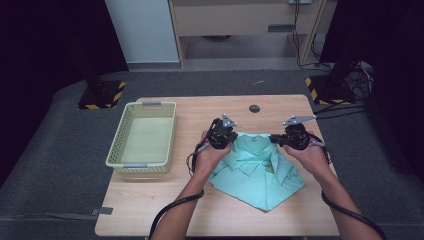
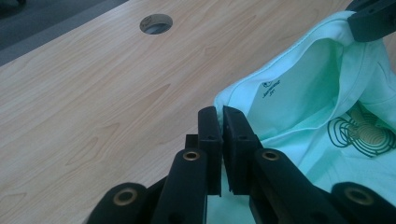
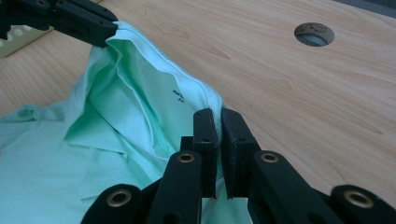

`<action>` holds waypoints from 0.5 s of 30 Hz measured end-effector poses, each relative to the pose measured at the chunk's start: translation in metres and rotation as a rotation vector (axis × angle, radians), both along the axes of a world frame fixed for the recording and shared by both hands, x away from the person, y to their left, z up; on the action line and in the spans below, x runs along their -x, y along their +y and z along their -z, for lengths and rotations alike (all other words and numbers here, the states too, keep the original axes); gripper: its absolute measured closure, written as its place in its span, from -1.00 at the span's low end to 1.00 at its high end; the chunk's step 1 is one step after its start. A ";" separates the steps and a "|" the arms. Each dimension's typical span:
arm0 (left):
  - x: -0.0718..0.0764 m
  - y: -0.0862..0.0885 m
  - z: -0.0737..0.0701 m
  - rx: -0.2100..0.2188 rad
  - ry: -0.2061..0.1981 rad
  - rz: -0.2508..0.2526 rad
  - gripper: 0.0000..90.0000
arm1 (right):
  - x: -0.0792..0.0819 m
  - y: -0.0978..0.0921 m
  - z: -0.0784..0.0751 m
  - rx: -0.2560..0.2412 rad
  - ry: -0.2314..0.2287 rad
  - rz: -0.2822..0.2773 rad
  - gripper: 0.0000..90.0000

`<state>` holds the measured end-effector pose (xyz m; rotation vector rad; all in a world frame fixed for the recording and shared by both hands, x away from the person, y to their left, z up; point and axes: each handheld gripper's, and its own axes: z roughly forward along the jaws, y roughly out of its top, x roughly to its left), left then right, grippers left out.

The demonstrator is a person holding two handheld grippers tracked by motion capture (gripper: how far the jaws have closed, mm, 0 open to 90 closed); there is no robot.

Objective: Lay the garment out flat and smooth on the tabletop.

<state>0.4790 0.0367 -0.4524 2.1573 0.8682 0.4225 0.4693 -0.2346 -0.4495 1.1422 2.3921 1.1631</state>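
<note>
Light wooden table sits on grey carpet, with a round cable hole near its far edge. Pale yellow-green plastic basket on the table's left part, nothing visible inside it, well apart from the garment. Mint-green polo shirt lies folded and bunched on the table's centre-right, collar end toward the far side, lower corner pointing toward the person; a circular line graphic is printed on the front and a small dark label print sits inside the neck. Left gripper in the person's left hand is at the shirt's left collar edge, jaws pressed together on the fabric rim, as the left gripper view shows. Right gripper in the right hand is at the right collar edge, jaws likewise clamped on the collar seam in the right gripper view. Collar is pulled up a little between the two grippers, neck opening gaping; rest of the shirt rests on the wood.
</note>
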 end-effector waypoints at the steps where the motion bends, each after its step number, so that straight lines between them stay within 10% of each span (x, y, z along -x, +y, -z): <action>1: -0.002 -0.001 0.001 -0.005 0.001 0.000 0.92 | -0.002 0.000 0.000 0.004 -0.001 0.000 0.90; 15: -0.026 -0.009 0.010 -0.011 0.037 -0.028 0.92 | -0.033 0.002 0.014 0.042 0.048 0.055 0.90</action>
